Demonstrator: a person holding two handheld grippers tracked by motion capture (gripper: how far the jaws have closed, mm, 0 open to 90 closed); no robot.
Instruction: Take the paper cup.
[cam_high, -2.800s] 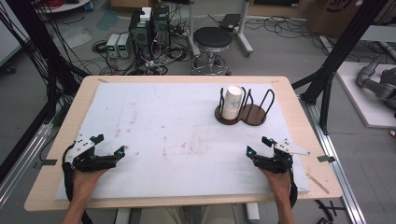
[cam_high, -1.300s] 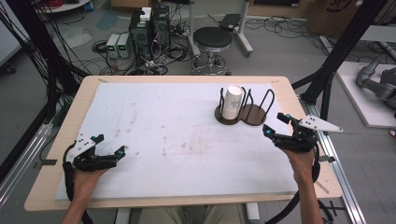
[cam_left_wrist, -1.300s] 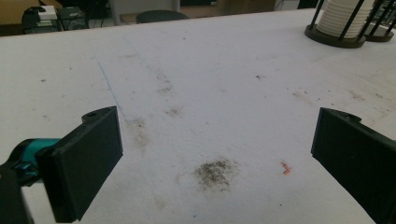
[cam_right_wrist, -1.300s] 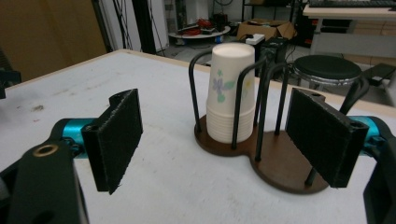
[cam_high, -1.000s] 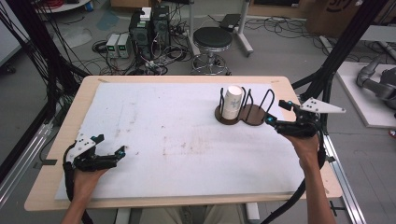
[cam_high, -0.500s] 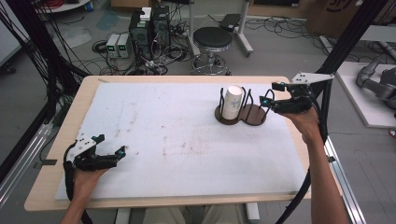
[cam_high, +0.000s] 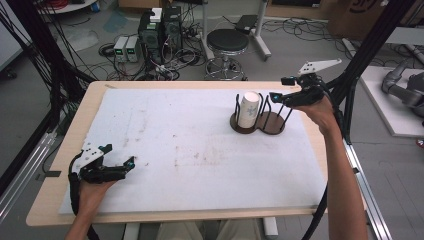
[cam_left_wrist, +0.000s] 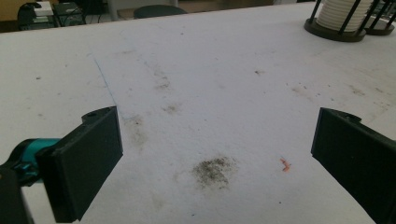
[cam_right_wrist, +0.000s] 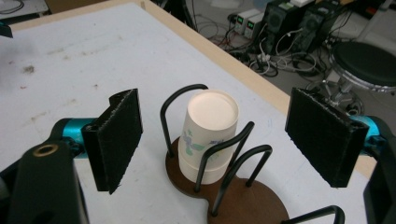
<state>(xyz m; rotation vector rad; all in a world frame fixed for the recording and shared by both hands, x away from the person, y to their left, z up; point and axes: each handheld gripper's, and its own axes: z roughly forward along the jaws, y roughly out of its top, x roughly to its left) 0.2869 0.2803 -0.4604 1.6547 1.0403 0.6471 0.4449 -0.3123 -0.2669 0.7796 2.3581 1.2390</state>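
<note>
Right claw open above the cup stack, on the far right of the table

The table (cam_high: 165, 130) carries 1 double holder (cam_high: 257, 122) of dark round bases and black wire hoops toward its far right; in the holder's left bay stands the stack of paper cups (cam_high: 248, 110), upside down, its long axis upright, the other bay bare; the right claw (cam_high: 282, 88) hangs just beside and above the holder on its right, released, nothing between its jaws, and in the right gripper view the cup stack (cam_right_wrist: 208, 135) lies ahead and below, centred between the 2 pads, so a straight descent looks likely to straddle it; the left claw (cam_high: 117, 162) rests well apart at the near left edge, also released and holding nothing.
</note>
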